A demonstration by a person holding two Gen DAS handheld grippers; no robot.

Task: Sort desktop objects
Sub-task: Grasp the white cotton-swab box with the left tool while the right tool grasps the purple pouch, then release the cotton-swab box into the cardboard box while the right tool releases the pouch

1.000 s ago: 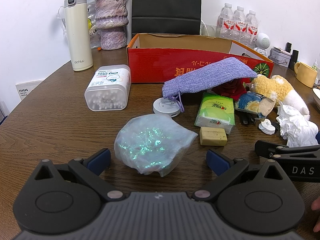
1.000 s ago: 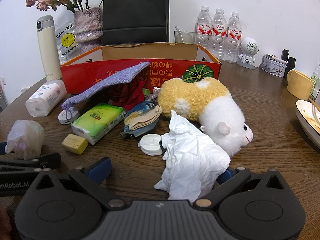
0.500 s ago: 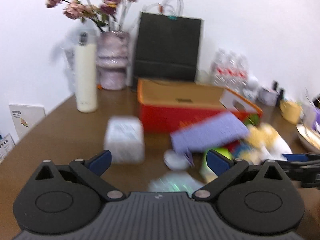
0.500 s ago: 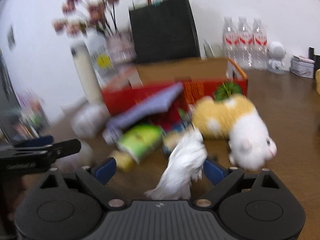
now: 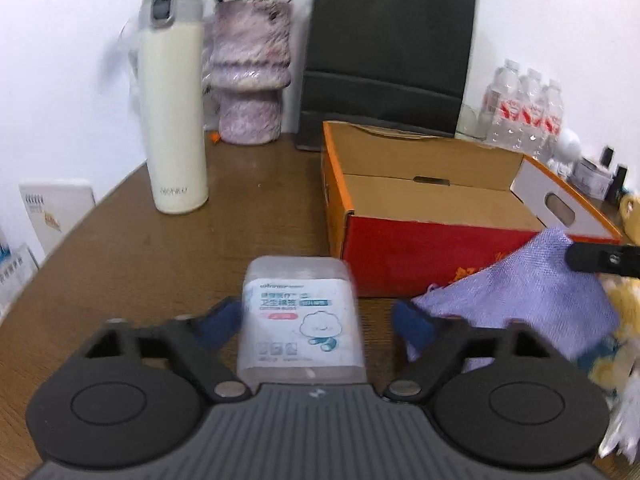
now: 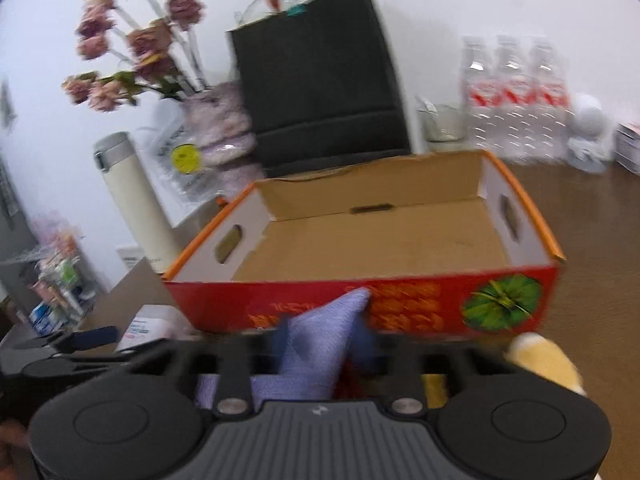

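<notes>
**Two grippers closing in beside the red box**

Two pickups are under way at once. In the left wrist view, we are bringing the left hand-held gripper (image 5: 314,322) around the cotton swab box (image 5: 301,320), where a second ago it was hovering over a glittery plastic bag; its fingers are spread wide, one on each side of the container and not yet pressing it. The open cardboard box (image 5: 424,216) is sitting just behind, so the carry looks short. A cream thermos (image 5: 174,108) and a purple vase (image 5: 250,76) are standing further back on the desk (image 5: 120,248), clear of that path.

In the right wrist view, we are pinching the purple cloth pouch (image 6: 320,350) in the right hand-held gripper (image 6: 322,340), narrowed onto the fabric instead of hanging over crumpled tissue. The pouch is leaning against the box's red front wall, which we are judging as the thing to lift over. A yellow plush toy (image 6: 544,360) is crowding the right side.
</notes>
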